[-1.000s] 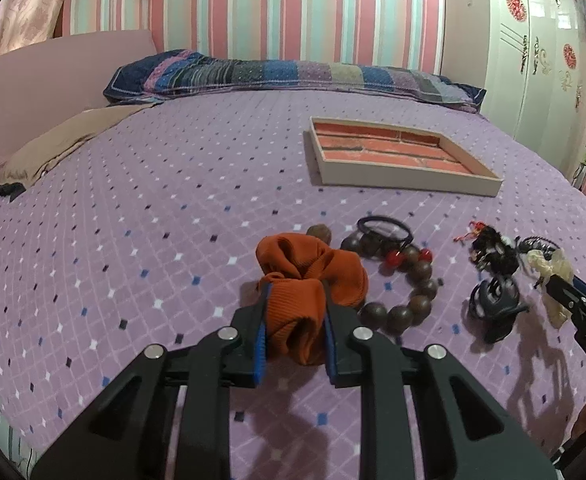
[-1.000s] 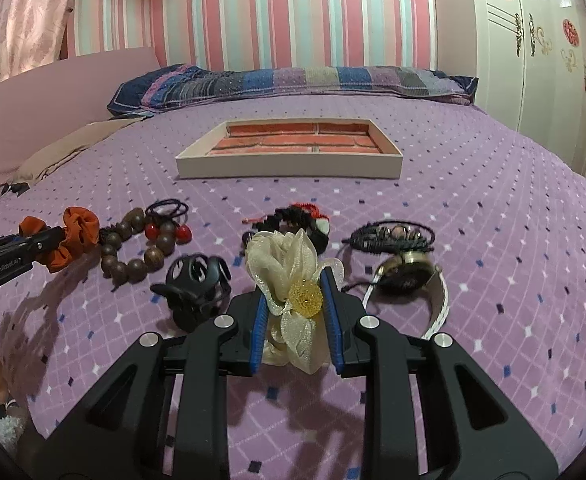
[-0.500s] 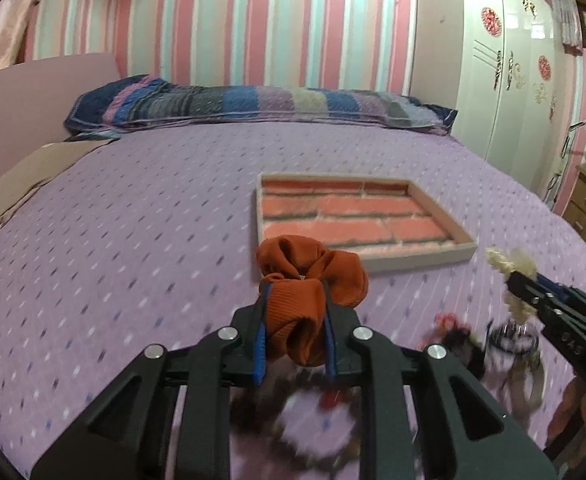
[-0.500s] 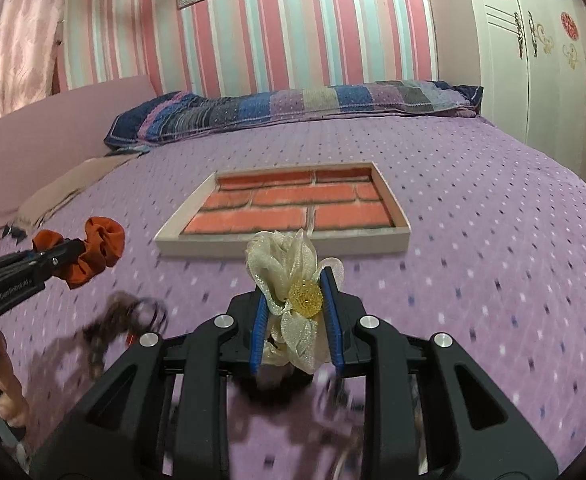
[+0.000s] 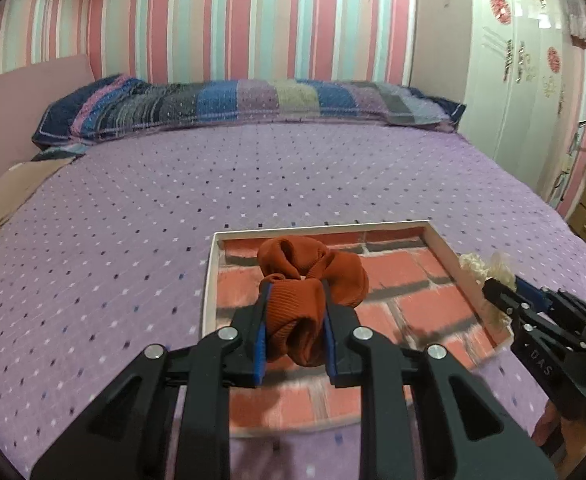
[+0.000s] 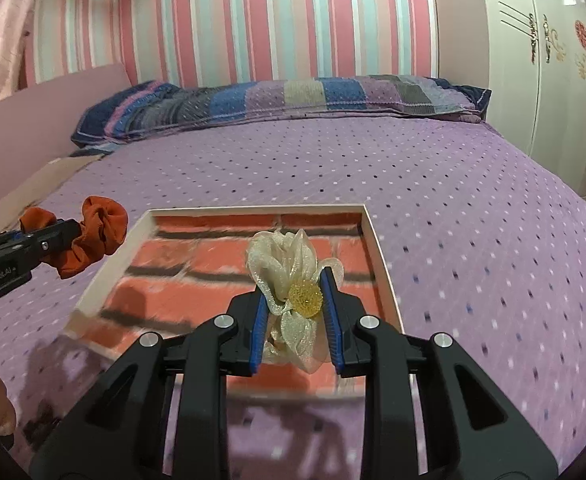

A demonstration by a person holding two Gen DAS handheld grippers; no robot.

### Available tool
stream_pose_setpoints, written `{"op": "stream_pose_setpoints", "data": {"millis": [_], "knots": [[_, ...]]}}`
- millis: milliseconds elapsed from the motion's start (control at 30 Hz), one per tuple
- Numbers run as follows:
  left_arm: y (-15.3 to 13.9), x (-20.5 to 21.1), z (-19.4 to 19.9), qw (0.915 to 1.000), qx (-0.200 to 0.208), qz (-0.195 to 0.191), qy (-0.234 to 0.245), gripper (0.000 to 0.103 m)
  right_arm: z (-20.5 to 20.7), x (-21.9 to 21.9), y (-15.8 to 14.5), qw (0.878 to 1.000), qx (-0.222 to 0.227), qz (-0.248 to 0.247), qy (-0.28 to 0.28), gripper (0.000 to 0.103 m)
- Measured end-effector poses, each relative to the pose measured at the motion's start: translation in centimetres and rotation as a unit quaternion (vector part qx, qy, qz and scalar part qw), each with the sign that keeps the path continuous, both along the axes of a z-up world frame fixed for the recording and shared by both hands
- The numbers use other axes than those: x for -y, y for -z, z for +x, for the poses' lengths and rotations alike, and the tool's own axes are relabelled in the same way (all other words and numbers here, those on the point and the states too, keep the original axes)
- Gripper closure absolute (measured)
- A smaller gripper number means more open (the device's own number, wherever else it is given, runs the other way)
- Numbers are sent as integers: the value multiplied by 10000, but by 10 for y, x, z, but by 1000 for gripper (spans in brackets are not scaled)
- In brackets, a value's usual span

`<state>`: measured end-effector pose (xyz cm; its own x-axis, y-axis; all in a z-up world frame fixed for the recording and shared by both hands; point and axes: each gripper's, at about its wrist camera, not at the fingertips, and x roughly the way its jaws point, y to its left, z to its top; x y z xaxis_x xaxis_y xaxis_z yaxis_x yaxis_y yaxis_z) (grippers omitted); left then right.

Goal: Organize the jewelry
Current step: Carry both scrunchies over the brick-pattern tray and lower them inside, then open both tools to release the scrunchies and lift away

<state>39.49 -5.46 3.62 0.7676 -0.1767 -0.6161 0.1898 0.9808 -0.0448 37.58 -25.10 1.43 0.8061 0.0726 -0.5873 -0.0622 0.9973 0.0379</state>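
My left gripper is shut on an orange scrunchie and holds it above the left part of a shallow tray with a brick-pattern floor. My right gripper is shut on a cream organza flower hair tie with a yellow bead centre, above the right part of the same tray. In the right wrist view the left gripper and the scrunchie show at the left. In the left wrist view the right gripper and the flower tie show at the tray's right rim.
The tray lies on a purple dotted bedspread. A striped patchwork pillow lies along the back, a pink headboard at the left, white wardrobe doors at the right. The other jewelry is out of view.
Both grippers have lifted their hair ties off the bedspread and carried them forward over the tray. The pile of other jewelry has dropped out of view.
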Motion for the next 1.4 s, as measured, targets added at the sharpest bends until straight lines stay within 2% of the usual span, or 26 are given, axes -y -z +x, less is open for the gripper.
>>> {"op": "stream_pose_setpoints", "data": {"millis": [267, 400, 567, 667, 733, 967, 1133, 1300, 1400], "knots": [[35, 13, 72, 9985, -476, 170, -207, 81, 73, 4, 12, 9990, -373, -211, 98, 78], [47, 16, 96, 9969, -734, 144, -225, 81, 104, 5, 20, 9978, -540, -367, 152, 78], [60, 24, 124, 9937, -1062, 174, -298, 81, 145, 12, 38, 9932, -1107, -262, 242, 78], [67, 24, 137, 9912, -1271, 144, -353, 81, 168, 13, 51, 9862, -1599, -347, 257, 77], [75, 26, 147, 9882, -1493, 126, -311, 81, 177, 16, 58, 9832, -1772, -279, 348, 78], [84, 32, 159, 9854, -1621, 410, -316, 80, 194, 25, 71, 9748, -2176, -95, 471, 74], [83, 26, 158, 9869, -1533, 348, -356, 71, 194, 26, 72, 9750, -2173, -40, 465, 70], [83, 18, 156, 9866, -1561, 288, -382, 56, 186, 31, 66, 9775, -2056, 229, 413, 51], [76, 16, 151, 9872, -1523, 251, -396, 51, 179, 30, 58, 9805, -1924, 159, 364, 47]]}}
